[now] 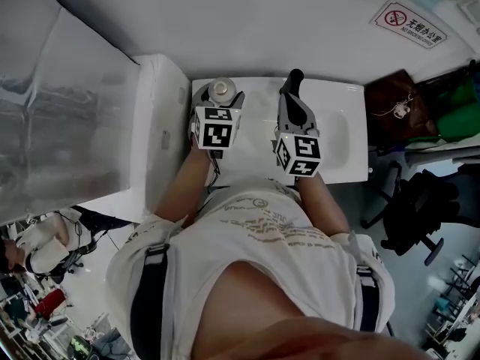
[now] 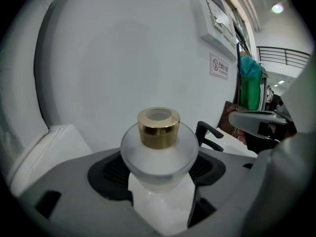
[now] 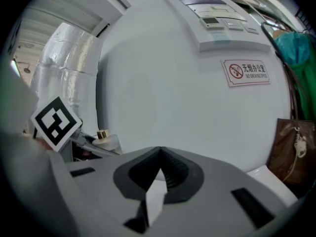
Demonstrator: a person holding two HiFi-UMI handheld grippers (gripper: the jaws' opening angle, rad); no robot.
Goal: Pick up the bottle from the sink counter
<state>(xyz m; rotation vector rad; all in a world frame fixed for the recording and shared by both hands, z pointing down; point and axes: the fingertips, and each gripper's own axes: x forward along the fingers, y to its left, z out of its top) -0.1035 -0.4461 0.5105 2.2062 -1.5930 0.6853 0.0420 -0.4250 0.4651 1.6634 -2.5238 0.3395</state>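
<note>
A frosted glass bottle [image 2: 159,147] with a gold cap stands upright between the jaws of my left gripper [image 2: 160,174], which is shut on its body. From the head view the bottle [image 1: 222,90] is at the back left corner of the white sink counter [image 1: 255,163], held by the left gripper [image 1: 217,100]. Whether it still touches the counter is hidden. My right gripper [image 1: 294,103] hovers over the sink beside a black faucet [image 1: 295,76]; its jaws [image 3: 159,169] are shut on nothing. The bottle [image 3: 104,138] also shows at the left of the right gripper view.
A white wall rises just behind the sink, with a no-smoking sign [image 1: 411,23]. A white cabinet [image 1: 161,126] adjoins the counter on the left. A brown bag [image 1: 397,103] and a green garment [image 1: 457,118] hang to the right. A black office chair [image 1: 424,208] stands lower right.
</note>
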